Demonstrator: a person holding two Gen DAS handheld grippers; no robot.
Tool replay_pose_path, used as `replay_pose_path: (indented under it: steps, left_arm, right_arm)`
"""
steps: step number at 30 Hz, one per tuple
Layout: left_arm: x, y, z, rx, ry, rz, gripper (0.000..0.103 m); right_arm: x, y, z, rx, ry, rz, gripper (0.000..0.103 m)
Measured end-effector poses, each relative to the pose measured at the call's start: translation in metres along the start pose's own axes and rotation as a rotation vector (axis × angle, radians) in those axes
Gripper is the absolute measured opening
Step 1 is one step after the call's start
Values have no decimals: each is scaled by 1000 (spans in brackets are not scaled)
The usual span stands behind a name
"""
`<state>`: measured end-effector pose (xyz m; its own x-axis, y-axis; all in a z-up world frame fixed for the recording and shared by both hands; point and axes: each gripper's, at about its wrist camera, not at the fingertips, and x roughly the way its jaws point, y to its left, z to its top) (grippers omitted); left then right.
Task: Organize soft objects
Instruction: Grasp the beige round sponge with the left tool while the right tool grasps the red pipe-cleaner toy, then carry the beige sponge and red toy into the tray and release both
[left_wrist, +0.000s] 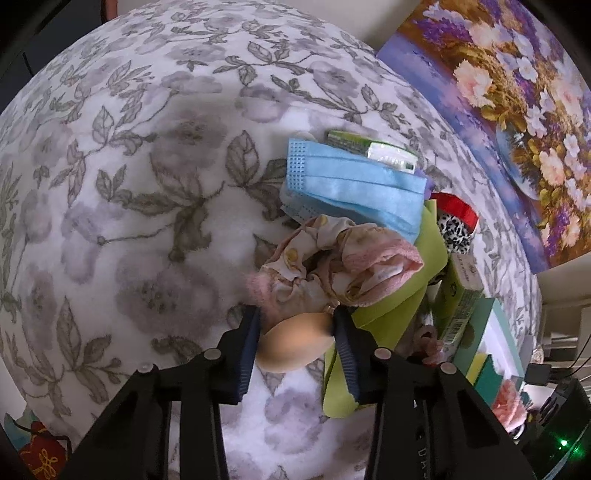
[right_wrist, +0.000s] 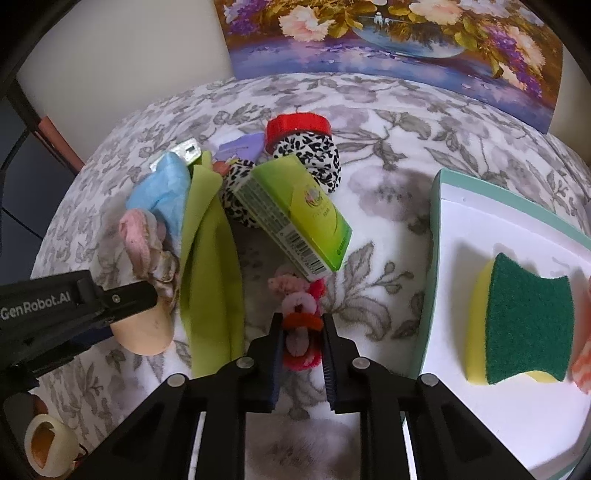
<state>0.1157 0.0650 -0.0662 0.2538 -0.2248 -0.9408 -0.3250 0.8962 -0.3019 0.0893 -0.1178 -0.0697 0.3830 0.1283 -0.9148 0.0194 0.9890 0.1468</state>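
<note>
My left gripper (left_wrist: 295, 319) is shut on a beige makeup sponge (left_wrist: 291, 345), also seen in the right wrist view (right_wrist: 142, 334), beside a pink scrunchie (left_wrist: 332, 266). A blue face mask (left_wrist: 351, 184) and a green cloth (left_wrist: 388, 306) lie just beyond. My right gripper (right_wrist: 301, 326) is shut on a pink and red fuzzy toy (right_wrist: 301, 332) above the floral blanket (right_wrist: 369, 184). A leopard-print soft item (right_wrist: 314, 158) lies further off.
A white tray with a teal rim (right_wrist: 436, 206) at the right holds a yellow-green sponge (right_wrist: 524, 321) and an orange-pink item (right_wrist: 581, 365). A green box (right_wrist: 295, 218), a red-lidded jar (right_wrist: 297, 127) and a floral painting (right_wrist: 388, 37) are behind. A tape roll (right_wrist: 48, 446) lies at the lower left.
</note>
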Motion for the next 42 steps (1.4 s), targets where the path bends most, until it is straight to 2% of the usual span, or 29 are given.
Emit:
replay_pose_path:
  steps: [6,11,20,27,35,42]
  left_arm:
    - [-15,5,-3,-14,-11,-44,41]
    - [-33,7,-4,-18,-55,-58,41]
    - [-80,-7,-9,36,-196,-101,41]
    - [-101,-28,-16,102,-264,-127,41]
    - [-116,-45,-28,157,-309,-151,41]
    - [-119,-78,-48,271,-307,-155,41]
  right_arm:
    - [-11,2,1,-5,-19,-2,19]
    - [-22,-2,2,16,-34,14,18]
    - [-60,-12,8,65,-109,67,18]
    - [-87,-23,6,109,-147,75,18]
    - [-117,-47,4,159,-203,51,18]
    - [-132,-94,-1,234,-215,-75,18]
